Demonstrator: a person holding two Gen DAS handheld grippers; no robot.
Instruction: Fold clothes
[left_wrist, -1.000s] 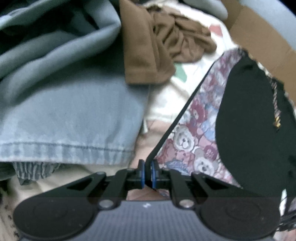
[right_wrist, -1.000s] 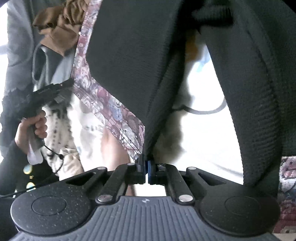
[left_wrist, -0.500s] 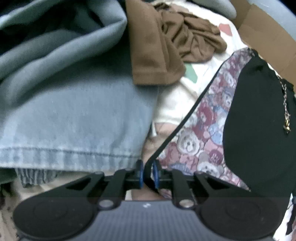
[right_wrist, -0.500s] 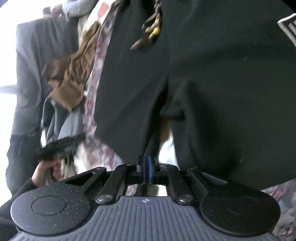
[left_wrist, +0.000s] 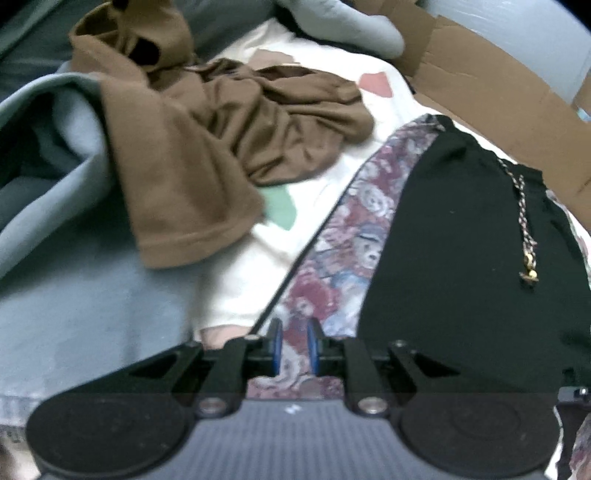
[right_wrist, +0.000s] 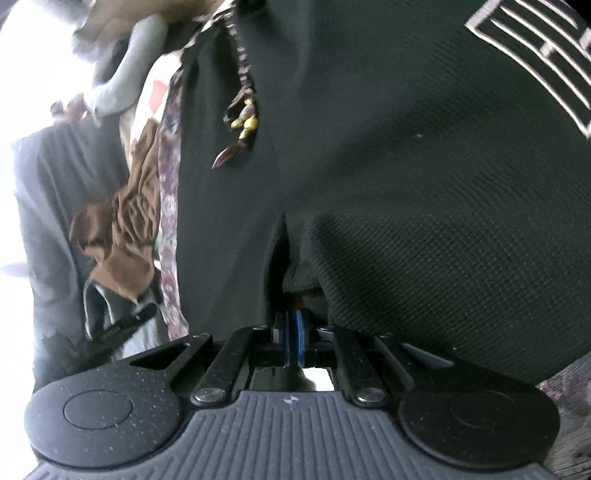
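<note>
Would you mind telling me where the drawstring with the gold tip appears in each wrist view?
Left wrist: the drawstring hangs at the right, lying down the black garment.
Right wrist: the drawstring is upper left of centre, on the same black garment.
Shared landmark: the brown garment, upper left in the left view, at the left edge in the right view.

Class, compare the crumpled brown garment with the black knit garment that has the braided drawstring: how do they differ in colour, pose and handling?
The brown garment is bunched in creases; the black garment is spread smooth. The brown one lies untouched, partly on blue-grey fabric; the black one is pinched by the right gripper. Only the black one shows a drawstring and lies on teddy-bear print cloth. Both are unfolded clothes.
</note>
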